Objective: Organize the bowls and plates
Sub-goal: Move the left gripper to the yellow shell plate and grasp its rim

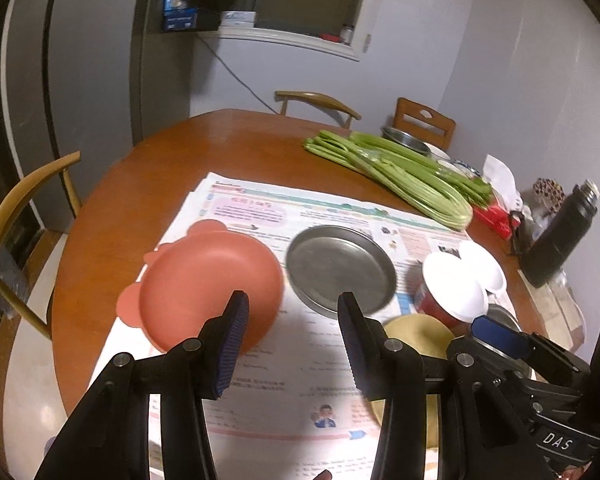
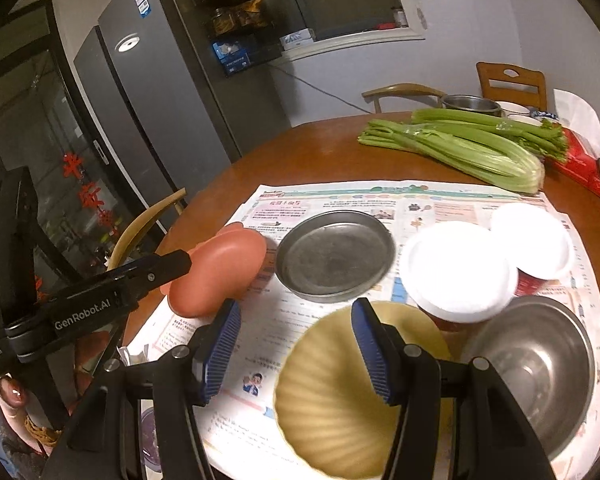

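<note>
Over round wooden bench (image 1: 160, 152), both tools angled down at dishes on spread newspaper (image 2: 340, 196).

L tool (image 1: 292, 304): jaws a moderate way apart, nothing gripped, only newspaper seen thru gap. Pink bowl (image 1: 208, 280) just ahead & left of L tool, near rim hidden behind left finger. Resting on flat pink plate w/ round ears (image 1: 126, 304). From R wrist view, one L fingertip close against bowl's side; contact impossible to tell. Round metal plate (image 1: 340, 268) ahead of L tool, slightly right, flat on newspaper, just beside pink bowl.

R tool (image 2: 296, 306): jaws apart too, holding nothing. Left pad over bare newspaper, right pad in front of yellow ribbed plate (image 2: 340, 392), directly below tool. Touching or not, can't tell. Steel bowl (image 2: 540, 364) to right of R tool, just beside yellow plate. Two red cups w/ white lids ahead-right of R tool: nearer one (image 2: 458, 272) btwn metal plate & steel bowl, farther one (image 2: 532, 240) just behind it.

Celery bunch (image 2: 472, 148) well beyond both tools, at far side of bench, off newspaper. Dark flask (image 1: 560, 232) far right of L tool, upright near bench edge. Grey fridge (image 2: 160, 92) beyond bench, far left.
</note>
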{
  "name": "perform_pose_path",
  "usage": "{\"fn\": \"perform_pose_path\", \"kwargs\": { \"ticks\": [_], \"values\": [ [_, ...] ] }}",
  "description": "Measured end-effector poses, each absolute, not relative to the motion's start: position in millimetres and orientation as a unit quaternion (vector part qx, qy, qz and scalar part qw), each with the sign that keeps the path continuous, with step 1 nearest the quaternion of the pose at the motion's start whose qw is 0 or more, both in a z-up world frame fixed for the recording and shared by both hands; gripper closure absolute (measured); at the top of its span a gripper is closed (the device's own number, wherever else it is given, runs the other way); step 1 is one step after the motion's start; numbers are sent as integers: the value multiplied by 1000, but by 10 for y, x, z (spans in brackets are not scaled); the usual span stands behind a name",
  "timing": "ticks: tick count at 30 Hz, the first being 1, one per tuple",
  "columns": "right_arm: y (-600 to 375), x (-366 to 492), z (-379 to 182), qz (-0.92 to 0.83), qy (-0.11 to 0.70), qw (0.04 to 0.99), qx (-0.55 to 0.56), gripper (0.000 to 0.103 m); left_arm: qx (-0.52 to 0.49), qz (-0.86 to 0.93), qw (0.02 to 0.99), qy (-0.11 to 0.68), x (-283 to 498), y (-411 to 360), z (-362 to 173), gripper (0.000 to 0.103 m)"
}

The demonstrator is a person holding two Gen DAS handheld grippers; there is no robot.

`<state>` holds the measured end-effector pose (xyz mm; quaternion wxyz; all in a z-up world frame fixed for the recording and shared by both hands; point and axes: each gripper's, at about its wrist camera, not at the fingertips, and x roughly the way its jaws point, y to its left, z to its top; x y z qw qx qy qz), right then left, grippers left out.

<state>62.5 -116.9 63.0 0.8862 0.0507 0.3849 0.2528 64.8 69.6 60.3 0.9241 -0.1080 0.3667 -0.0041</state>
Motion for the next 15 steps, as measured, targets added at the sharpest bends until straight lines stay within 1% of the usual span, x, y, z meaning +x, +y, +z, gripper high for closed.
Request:
{"fn": "perform_pose_path", "kwargs": {
  "ticks": [15],
  "values": [
    [-1454,288,541,239,386,890,50,45,-73,-48,918,387,516,204,447,55]
  ]
}}
